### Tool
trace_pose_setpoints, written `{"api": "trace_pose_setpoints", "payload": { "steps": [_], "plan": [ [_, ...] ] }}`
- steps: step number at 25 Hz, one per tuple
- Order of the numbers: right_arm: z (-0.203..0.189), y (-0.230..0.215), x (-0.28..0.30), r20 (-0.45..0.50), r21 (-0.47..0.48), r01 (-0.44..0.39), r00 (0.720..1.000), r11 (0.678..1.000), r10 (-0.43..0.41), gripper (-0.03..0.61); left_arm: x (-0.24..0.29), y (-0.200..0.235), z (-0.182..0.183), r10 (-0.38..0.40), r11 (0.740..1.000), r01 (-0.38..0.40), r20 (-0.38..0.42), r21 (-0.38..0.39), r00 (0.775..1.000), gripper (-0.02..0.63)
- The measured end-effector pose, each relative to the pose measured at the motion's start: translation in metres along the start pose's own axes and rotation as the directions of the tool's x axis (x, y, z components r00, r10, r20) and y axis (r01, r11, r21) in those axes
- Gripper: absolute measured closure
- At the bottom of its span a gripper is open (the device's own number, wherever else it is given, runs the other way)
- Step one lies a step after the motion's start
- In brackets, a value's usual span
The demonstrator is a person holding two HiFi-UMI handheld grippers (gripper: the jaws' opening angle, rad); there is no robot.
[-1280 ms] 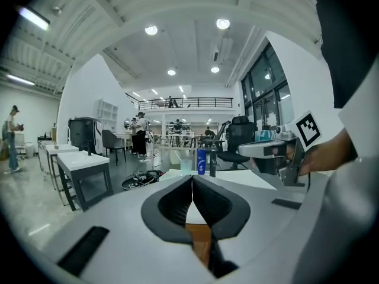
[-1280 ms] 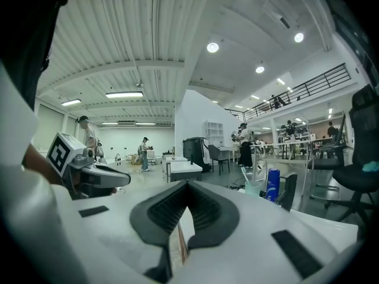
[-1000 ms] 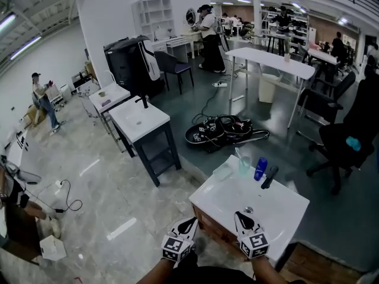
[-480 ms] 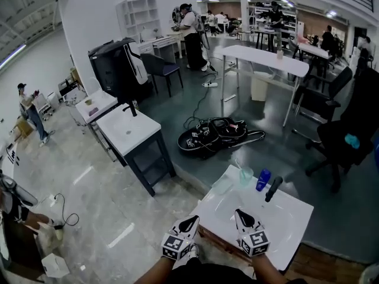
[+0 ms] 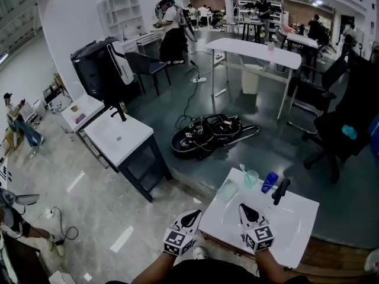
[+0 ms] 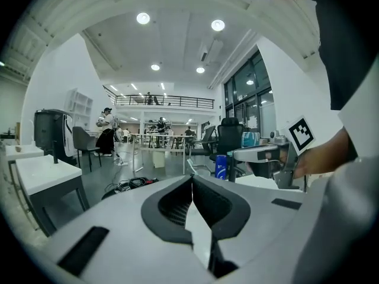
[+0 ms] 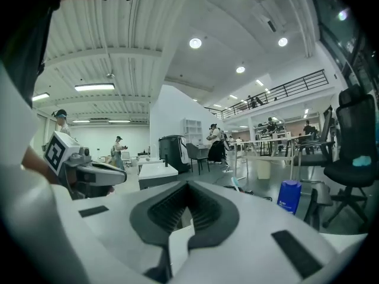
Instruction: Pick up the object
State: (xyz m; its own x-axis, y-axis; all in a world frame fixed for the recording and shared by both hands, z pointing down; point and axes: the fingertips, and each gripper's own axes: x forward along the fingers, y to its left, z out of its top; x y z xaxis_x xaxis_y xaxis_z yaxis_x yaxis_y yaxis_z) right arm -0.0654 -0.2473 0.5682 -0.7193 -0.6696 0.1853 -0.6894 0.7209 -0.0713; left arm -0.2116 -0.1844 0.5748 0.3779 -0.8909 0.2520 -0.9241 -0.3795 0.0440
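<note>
Both grippers are held low in front of the person, whose forearms are cut off by the bottom edge of the head view. The left gripper [image 5: 190, 218] hangs just off the left edge of a white washbasin [image 5: 296, 229]; its own view shows the ribbed pads pressed together at the tips with nothing between them. The right gripper [image 5: 244, 209] is over the bowl and covers the middle of it; its jaws are likewise together and empty.

The loose things stand in a row along the basin's far edge, apart from both grippers: a clear dish [image 5: 227, 190] at the left, a pale cup [image 5: 251, 178] with a toothbrush in it, a blue bottle [image 5: 270, 181] just beside the cup, then the black faucet [image 5: 280, 190]. Which of them is the object cannot be told. The bottle's label is too small to read, and what the dish holds cannot be made out. Beyond the basin, a dark heap of gear and cables [image 5: 207, 132] lies on the floor, its parts indistinct.
</note>
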Motion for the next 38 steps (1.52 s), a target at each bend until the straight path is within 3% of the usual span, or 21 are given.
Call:
{"api": "trace_pose_setpoints", "payload": {
  "steps": [9,17,24,29,38],
  "plan": [
    [0.017,-0.029,0.02,0.027,-0.006,0.167,0.986,0.986,-0.166,0.561,0.026,0.039,0.011,-0.102,0.994,0.102,-0.004,0.049,0.995,0.592],
    [0.009,-0.06,-0.011,0.015,0.0,0.317,0.948,0.949,-0.317,0.561,0.059,0.03,0.006,-0.201,0.977,0.203,-0.026,0.068,0.979,0.592],
    [-0.006,-0.053,-0.021,-0.014,0.104,0.31,0.95,0.945,-0.311,0.561,0.082,0.001,0.007,-0.242,0.967,0.245,-0.041,0.075,0.969,0.592],
    [-0.004,-0.053,-0.017,-0.018,0.046,0.283,0.959,0.958,-0.282,0.561,0.095,-0.016,0.005,-0.257,0.963,0.259,-0.038,0.073,0.966,0.592],
    [-0.014,-0.084,-0.029,-0.054,0.032,0.28,0.959,0.959,-0.278,0.561,0.115,-0.023,-0.005,-0.225,0.972,0.229,-0.067,0.052,0.972,0.592]
  ]
}}
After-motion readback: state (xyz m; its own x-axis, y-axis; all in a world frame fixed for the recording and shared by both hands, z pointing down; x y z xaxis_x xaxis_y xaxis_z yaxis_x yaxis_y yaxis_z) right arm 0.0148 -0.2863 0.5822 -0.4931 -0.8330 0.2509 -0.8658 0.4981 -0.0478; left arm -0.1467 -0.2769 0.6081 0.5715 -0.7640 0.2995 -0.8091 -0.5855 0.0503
